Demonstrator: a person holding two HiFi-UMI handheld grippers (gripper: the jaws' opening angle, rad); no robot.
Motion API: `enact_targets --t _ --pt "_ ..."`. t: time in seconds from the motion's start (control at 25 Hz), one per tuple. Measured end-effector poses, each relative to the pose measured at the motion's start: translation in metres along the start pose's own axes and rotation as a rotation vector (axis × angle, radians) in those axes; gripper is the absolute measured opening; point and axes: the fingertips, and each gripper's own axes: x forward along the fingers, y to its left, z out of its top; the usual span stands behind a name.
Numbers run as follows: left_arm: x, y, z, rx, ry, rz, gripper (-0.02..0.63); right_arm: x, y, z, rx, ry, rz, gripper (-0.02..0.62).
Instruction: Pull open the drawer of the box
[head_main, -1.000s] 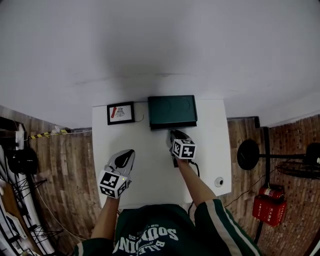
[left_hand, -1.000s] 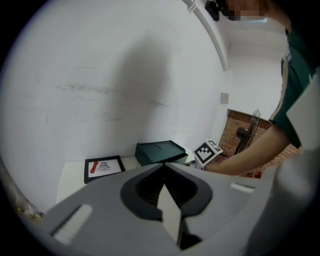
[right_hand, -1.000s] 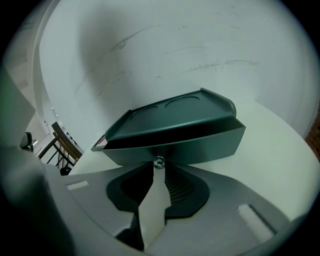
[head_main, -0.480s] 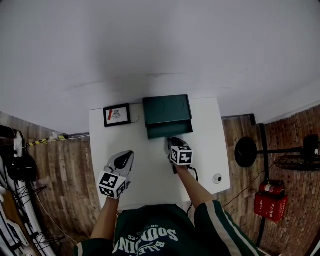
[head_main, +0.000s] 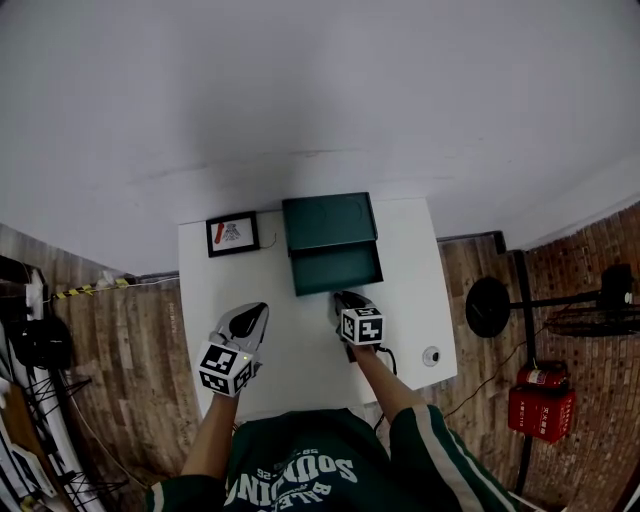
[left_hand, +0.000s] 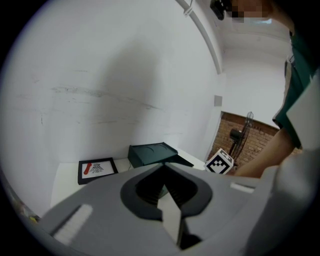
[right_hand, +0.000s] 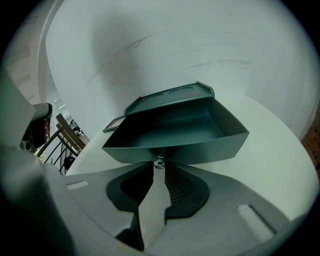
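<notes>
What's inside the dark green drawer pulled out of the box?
The dark green drawer shows only its bare floor and walls; nothing lies in the exposed part. Its rear, under the dark green box, is covered.

dark green shirt (head_main: 300, 445) with white lettering, white-striped sleeve (head_main: 447, 455), grey left gripper (head_main: 257, 309) and right gripper (head_main: 341, 297) bearing black-and-white marker cubes (head_main: 227, 367)

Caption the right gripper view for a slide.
Right gripper pinches the knob of the drawer pulled out of the green box.
</notes>
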Motion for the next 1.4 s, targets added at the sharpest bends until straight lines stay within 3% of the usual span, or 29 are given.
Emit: enact_targets --t 0.48,0.68,0.8,1.04,1.2,1.4 --pt "-0.006 -0.005 0.001 0.003 -0.015 -0.011 0.052 -0.021 0.004 -0.004 -0.033 -0.034 -0.006 0.074" --pt "-0.007 0.002 0.019 0.028 -0.044 -0.008 0.052 -0.058 0.018 0.040 -0.067 -0.182 0.033 0.070" --pt "-0.005 0.007 0.036 0.050 -0.073 -0.005 0.052 -0.090 0.041 0.085 -0.166 -0.338 0.075 0.005" --pt "-0.011 0.018 0.076 0.107 -0.136 0.006 0.052 -0.151 0.093 0.158 -0.331 -0.571 0.126 0.002" --pt "-0.017 0.022 0.102 0.132 -0.192 0.017 0.052 -0.178 0.112 0.187 -0.355 -0.657 0.145 0.002" --pt "-0.020 0.025 0.111 0.133 -0.208 0.024 0.052 -0.186 0.116 0.196 -0.356 -0.681 0.133 0.002"
